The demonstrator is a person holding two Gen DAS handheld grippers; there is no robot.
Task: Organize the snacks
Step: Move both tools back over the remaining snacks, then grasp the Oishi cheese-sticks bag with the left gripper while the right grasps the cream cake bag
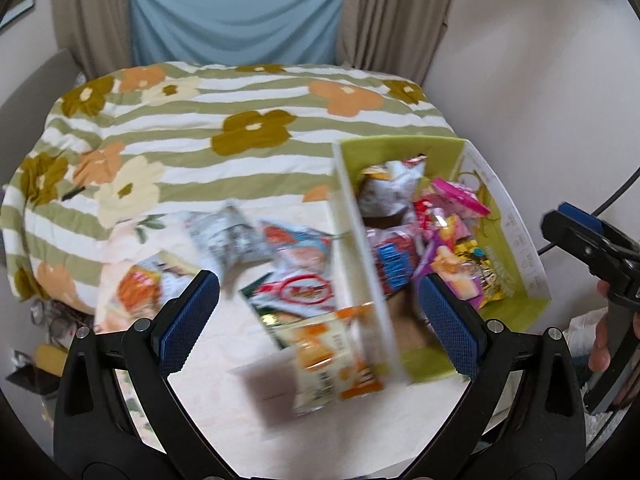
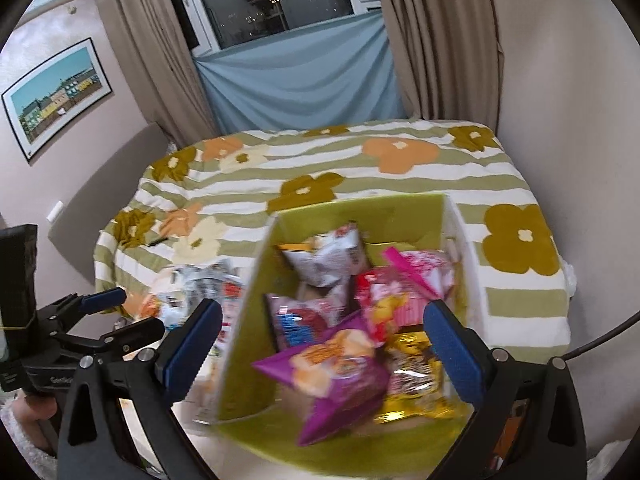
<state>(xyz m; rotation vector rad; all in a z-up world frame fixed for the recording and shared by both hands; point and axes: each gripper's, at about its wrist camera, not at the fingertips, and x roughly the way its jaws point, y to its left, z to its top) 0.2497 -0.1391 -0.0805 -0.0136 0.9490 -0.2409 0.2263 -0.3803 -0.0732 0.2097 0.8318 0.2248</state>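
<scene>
A green cardboard box (image 1: pixel 400 142) (image 2: pixel 360 204) stands on the pale table (image 1: pixel 224 420), holding several snack packets. A purple packet (image 2: pixel 340 376), blurred, lies on top of them between the fingers of my open right gripper (image 2: pixel 322 344), beside a gold packet (image 2: pixel 416 380). My left gripper (image 1: pixel 318 320) is open over loose packets left of the box: an orange-and-white packet (image 1: pixel 332 360) against the box wall, a red-and-green packet (image 1: pixel 296 296), a blue-and-orange one (image 1: pixel 304 244) and a grey one (image 1: pixel 224 236). Each gripper also shows in the other view: right gripper (image 1: pixel 568 220), left gripper (image 2: pixel 140 308).
Behind the table is a bed with a green-striped flowered quilt (image 1: pixel 240 120) (image 2: pixel 360 168). Beige curtains (image 2: pixel 436 40) and a blue cloth (image 2: pixel 296 76) hang at the window. A framed picture (image 2: pixel 56 96) is on the left wall. A cable (image 1: pixel 616 196) runs at the right.
</scene>
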